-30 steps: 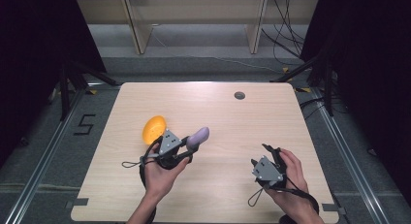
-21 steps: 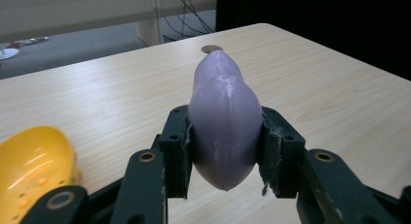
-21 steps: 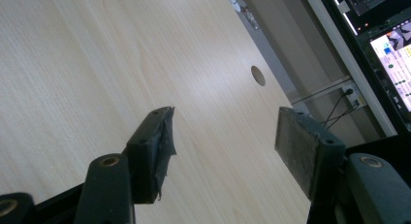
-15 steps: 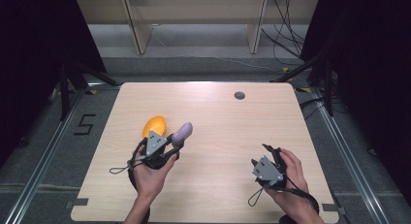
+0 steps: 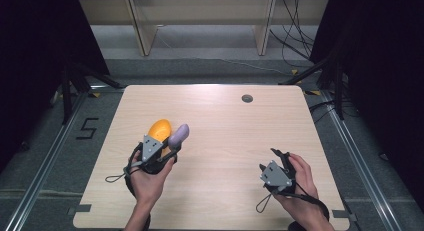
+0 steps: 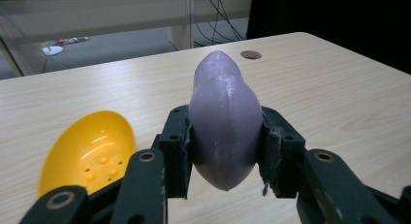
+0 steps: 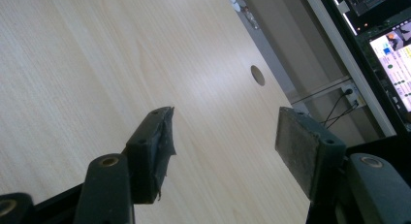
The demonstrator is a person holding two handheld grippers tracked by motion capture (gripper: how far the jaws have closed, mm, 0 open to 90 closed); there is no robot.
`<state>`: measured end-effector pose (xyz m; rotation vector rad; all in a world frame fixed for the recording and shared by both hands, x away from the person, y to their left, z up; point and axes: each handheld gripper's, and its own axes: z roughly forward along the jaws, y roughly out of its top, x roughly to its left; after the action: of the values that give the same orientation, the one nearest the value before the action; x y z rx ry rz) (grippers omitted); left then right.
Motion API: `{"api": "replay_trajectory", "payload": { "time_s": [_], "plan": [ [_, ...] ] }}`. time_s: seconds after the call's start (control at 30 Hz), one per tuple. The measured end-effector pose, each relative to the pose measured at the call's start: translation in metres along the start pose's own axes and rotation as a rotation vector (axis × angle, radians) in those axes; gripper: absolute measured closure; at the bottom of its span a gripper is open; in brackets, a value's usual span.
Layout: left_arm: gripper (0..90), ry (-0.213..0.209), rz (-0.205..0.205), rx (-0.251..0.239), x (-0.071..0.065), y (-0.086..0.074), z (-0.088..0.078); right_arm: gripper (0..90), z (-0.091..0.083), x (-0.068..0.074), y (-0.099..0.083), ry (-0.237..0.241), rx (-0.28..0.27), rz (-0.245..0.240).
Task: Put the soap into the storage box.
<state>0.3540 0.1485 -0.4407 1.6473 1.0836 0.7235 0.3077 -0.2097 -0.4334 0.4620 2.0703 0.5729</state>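
My left gripper (image 6: 224, 151) clamped the purple egg-shaped piece (image 6: 224, 129), the yellow shell (image 6: 89, 149) at its nine o'clock; my right gripper (image 7: 225, 146) gaped, holding nothing.

Two grippers over the desk (image 5: 215, 141), well apart.

The left gripper (image 5: 170, 150) sits at the near left, an egg-shaped piece (image 6: 224, 118) between its fingers (image 6: 175, 151); a scoop (image 5: 159, 129) lies just beside it, farther left. The right gripper (image 5: 280, 163) sits near right, a hole (image 5: 247, 98) far behind it.
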Motion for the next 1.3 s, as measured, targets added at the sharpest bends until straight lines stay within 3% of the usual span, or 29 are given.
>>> {"api": "replay_trajectory", "payload": {
  "time_s": [0.27, 0.6, 0.73, 0.77, 0.97, 1.17, 1.2, 1.3],
  "plan": [
    [58.9, 0.043, -0.013, -0.007, 0.009, -0.001, -0.001, 39.0, 0.000, 0.001, 0.000, 0.005, -0.001, -0.002],
    [59.0, 0.061, -0.026, -0.016, 0.013, -0.001, -0.002, 38.7, 0.000, 0.002, 0.000, 0.004, 0.001, 0.010],
    [58.9, 0.069, -0.026, -0.023, 0.015, -0.002, -0.002, 38.7, 0.001, 0.001, 0.000, 0.008, 0.002, -0.016],
    [59.0, 0.073, -0.022, -0.019, 0.015, -0.001, -0.003, 38.7, 0.001, 0.002, 0.000, 0.013, 0.005, 0.006],
    [58.9, 0.085, -0.031, -0.028, 0.018, -0.001, -0.004, 38.7, 0.001, 0.001, 0.000, 0.010, 0.001, -0.011],
    [58.9, 0.101, -0.034, -0.035, 0.023, -0.001, -0.003, 38.5, 0.001, 0.002, 0.000, 0.011, 0.002, 0.003],
    [58.9, 0.105, -0.036, -0.036, 0.023, -0.001, -0.003, 38.5, 0.001, 0.001, 0.001, 0.008, -0.003, -0.018],
    [58.9, 0.117, -0.039, -0.036, 0.027, -0.001, -0.003, 38.4, 0.001, 0.001, 0.001, 0.007, -0.002, -0.019]
  ]
}}
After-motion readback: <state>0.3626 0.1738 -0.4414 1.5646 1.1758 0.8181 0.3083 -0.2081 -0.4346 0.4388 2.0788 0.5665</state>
